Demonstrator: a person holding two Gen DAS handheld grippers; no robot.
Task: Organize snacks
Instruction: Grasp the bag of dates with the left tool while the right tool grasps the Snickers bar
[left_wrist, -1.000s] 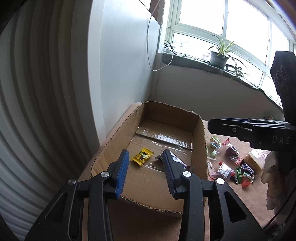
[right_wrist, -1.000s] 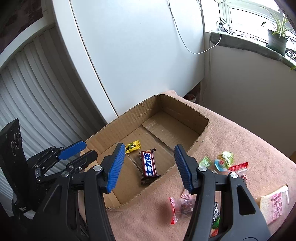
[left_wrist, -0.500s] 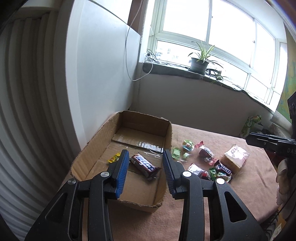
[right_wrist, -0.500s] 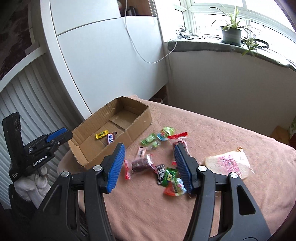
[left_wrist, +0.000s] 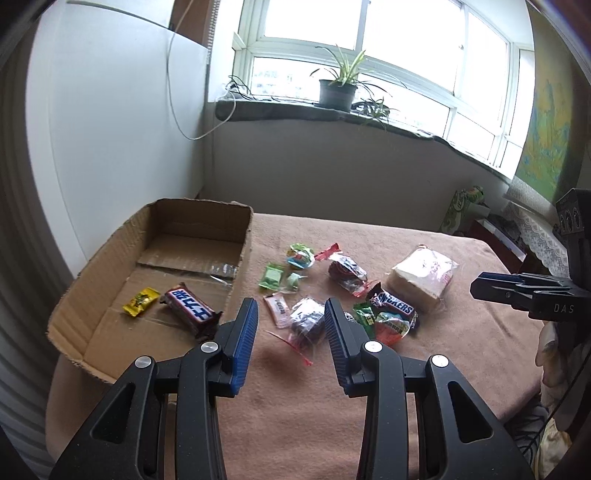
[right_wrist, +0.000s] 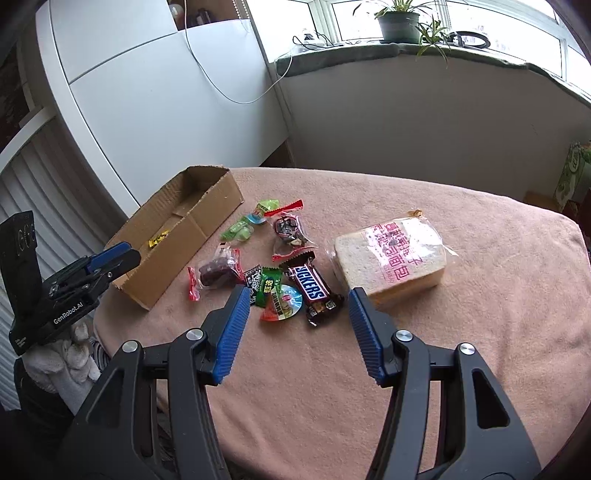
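A shallow cardboard box (left_wrist: 242, 258) (right_wrist: 177, 254) sits at the table's left and holds a Snickers bar (left_wrist: 190, 309) and a small yellow candy (left_wrist: 140, 301). Loose snacks lie right of it: a second Snickers bar (left_wrist: 392, 302) (right_wrist: 309, 286), a bagged bread loaf (left_wrist: 421, 275) (right_wrist: 389, 258), a dark fruit packet (left_wrist: 308, 325) (right_wrist: 216, 271), green candies (left_wrist: 273, 275) and others. My left gripper (left_wrist: 290, 345) is open and empty above the fruit packet. My right gripper (right_wrist: 295, 328) is open and empty, just short of the second Snickers.
The table has a brown cloth (right_wrist: 480, 332). A white cabinet (right_wrist: 166, 92) and a grey wall stand behind it. A windowsill with a potted plant (left_wrist: 338, 88) runs along the back. Bags and clutter (left_wrist: 465, 210) lie beyond the table's right edge.
Both grippers have pulled back from the box and swung right toward the loose snacks. The Snickers bar stays in the box. Both stay open.
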